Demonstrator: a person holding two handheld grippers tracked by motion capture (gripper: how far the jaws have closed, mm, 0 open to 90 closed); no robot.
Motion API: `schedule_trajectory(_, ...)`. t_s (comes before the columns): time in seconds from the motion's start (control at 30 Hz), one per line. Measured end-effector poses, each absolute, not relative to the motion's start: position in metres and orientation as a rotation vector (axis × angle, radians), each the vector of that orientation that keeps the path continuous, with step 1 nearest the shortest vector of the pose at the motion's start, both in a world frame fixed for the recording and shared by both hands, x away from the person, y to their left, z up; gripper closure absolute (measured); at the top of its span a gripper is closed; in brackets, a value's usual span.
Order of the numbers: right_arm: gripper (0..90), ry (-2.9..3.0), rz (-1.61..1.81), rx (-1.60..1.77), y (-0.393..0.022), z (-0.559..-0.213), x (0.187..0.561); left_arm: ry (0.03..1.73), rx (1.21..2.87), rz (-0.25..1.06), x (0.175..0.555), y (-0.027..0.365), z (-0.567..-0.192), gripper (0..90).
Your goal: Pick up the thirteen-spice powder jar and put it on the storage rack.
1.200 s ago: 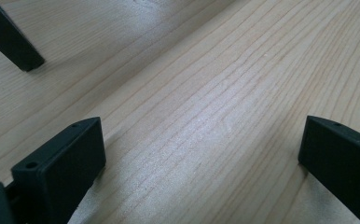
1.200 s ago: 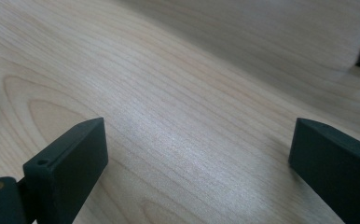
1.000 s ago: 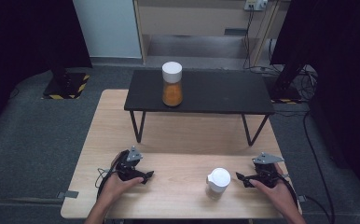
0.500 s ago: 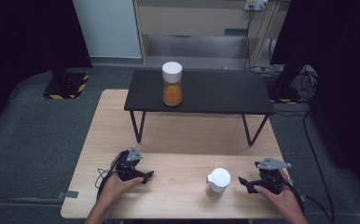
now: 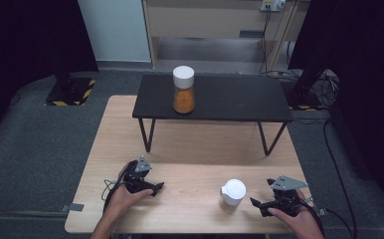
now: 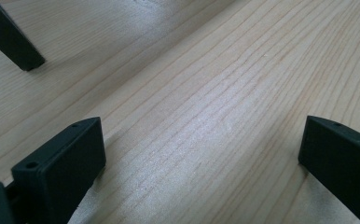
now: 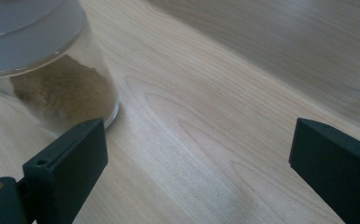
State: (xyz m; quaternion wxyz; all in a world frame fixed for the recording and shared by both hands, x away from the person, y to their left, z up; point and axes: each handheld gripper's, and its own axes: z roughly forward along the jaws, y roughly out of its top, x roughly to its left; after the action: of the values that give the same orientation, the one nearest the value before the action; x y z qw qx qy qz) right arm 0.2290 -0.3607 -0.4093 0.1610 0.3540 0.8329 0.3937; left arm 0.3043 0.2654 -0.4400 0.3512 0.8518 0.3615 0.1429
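Note:
A small jar (image 5: 233,194) with a white lid and brown powder stands on the wooden table (image 5: 195,149) near its front right. My right gripper (image 5: 257,205) lies just right of it, jaws open and pointing at the jar but apart from it. In the right gripper view the jar (image 7: 52,88) sits off the left jaw, and my right gripper (image 7: 197,140) has bare wood between its jaws. My left gripper (image 5: 156,188) rests open on the table at the front left; in its own view my left gripper (image 6: 201,135) holds nothing. A taller jar (image 5: 183,90) with orange contents stands on the black bench (image 5: 240,99).
The low black bench spans the table's far half on thin legs; one leg foot (image 6: 19,51) appears in the left gripper view. Cables (image 5: 111,191) trail from the grippers. Grey carpet surrounds the table, and a cabinet (image 5: 205,20) stands behind.
My right gripper has drawn back toward the table's near edge, a little away from the small jar. The left gripper and both jars have stayed put.

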Motion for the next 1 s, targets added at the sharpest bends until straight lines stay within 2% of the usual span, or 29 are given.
schedule_trajectory(1.0, 4.9, 2.427, 1.171, 0.903, -0.345, -0.402, 0.211, 0.937, 2.205, 0.371, 0.304, 0.265, -0.440, 0.0)
